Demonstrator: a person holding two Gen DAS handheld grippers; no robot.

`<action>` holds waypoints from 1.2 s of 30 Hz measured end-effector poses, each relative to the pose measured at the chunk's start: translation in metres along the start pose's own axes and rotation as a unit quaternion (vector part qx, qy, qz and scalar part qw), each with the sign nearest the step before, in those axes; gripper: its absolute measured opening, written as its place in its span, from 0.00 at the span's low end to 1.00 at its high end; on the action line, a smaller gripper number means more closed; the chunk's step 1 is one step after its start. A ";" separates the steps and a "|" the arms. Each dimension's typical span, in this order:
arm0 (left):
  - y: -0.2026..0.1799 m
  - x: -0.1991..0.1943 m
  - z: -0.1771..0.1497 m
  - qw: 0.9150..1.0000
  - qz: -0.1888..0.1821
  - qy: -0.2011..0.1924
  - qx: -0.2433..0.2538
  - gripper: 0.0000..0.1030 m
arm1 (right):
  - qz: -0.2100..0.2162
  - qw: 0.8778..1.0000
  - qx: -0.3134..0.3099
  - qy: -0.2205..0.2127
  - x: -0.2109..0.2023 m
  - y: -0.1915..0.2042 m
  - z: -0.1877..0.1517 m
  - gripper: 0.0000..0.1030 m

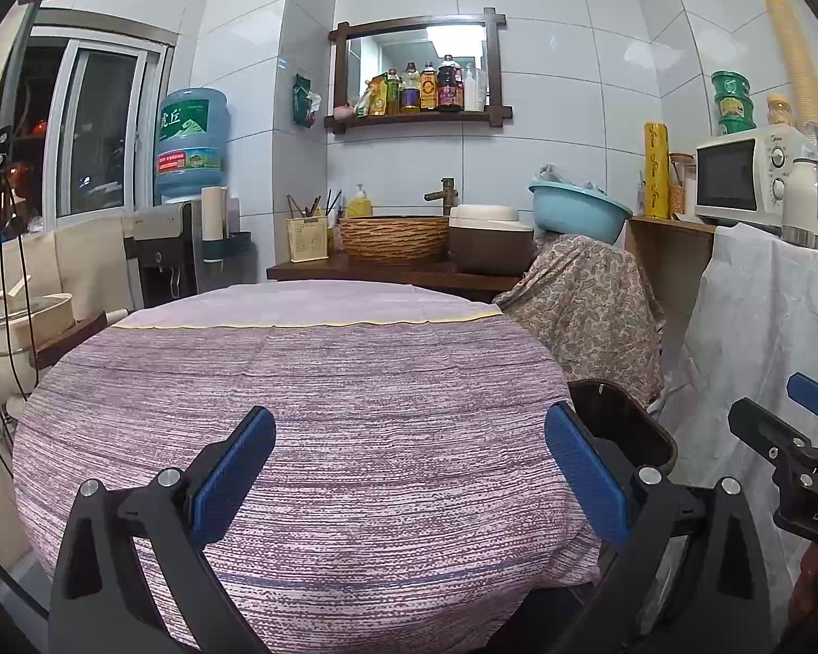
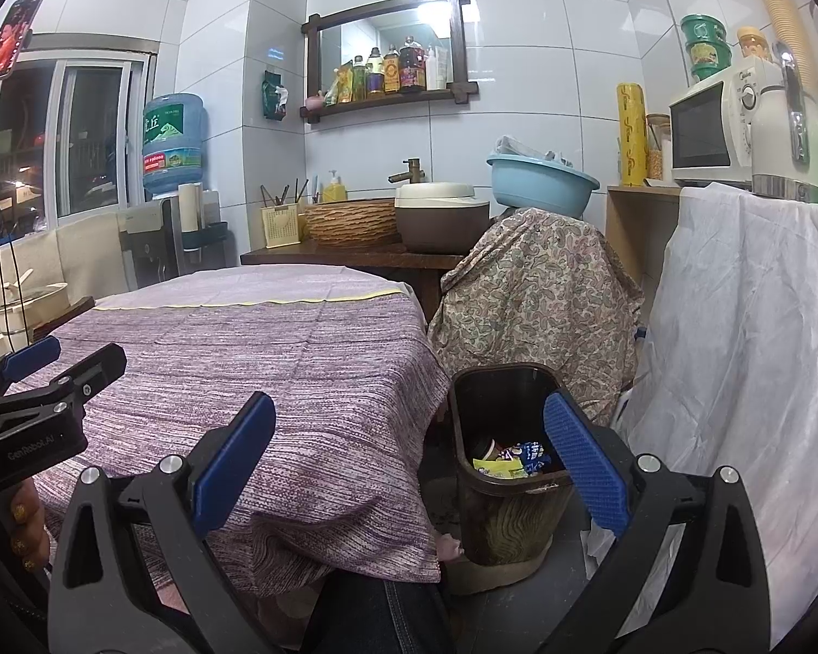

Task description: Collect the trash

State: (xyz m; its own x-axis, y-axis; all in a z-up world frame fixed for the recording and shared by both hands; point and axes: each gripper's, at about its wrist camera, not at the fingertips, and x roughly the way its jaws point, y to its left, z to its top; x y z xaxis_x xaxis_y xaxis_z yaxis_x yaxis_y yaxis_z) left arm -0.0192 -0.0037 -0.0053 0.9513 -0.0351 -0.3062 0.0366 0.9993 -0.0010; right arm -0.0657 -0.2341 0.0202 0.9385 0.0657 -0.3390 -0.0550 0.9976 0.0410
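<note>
Both tongs, left tongs and right tongs, gape wide and hold nothing. No litter shows on the table; the wrappers lie inside the bin beside it. They look light, crinkly, slippery: pinch a bunched fold, I judge.

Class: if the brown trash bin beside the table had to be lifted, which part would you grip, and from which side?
Probably the near rim of the trash bin, approached from above with the open right tongs. Its upright, open-topped wall is thin enough to pinch; the body looks too wide, and wrappers sit well below the rim.
</note>
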 end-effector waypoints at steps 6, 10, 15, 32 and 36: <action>0.001 0.000 0.000 1.000 0.001 0.000 0.000 0.95 | 0.000 1.000 0.000 0.000 0.000 0.000 0.000 0.95; 0.001 0.000 0.000 1.000 0.000 0.000 0.000 0.95 | 0.001 1.000 0.000 0.001 0.000 0.000 0.000 0.95; 0.002 0.000 0.000 1.000 0.000 0.000 0.000 0.95 | 0.000 1.000 0.000 0.001 0.001 0.001 0.001 0.95; 0.000 0.001 0.003 1.000 0.001 0.002 -0.002 0.95 | 0.002 1.000 0.001 0.004 0.003 0.001 0.000 0.95; -0.001 0.001 0.004 1.000 0.000 0.003 -0.001 0.95 | 0.003 1.000 0.001 0.005 0.003 0.001 0.000 0.95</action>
State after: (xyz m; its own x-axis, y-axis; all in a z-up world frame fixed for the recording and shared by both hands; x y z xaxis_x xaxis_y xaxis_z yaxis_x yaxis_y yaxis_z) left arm -0.0166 -0.0045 -0.0021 0.9495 -0.0349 -0.3119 0.0356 0.9994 -0.0035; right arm -0.0636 -0.2325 0.0190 0.9350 0.0717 -0.3473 -0.0601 0.9972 0.0442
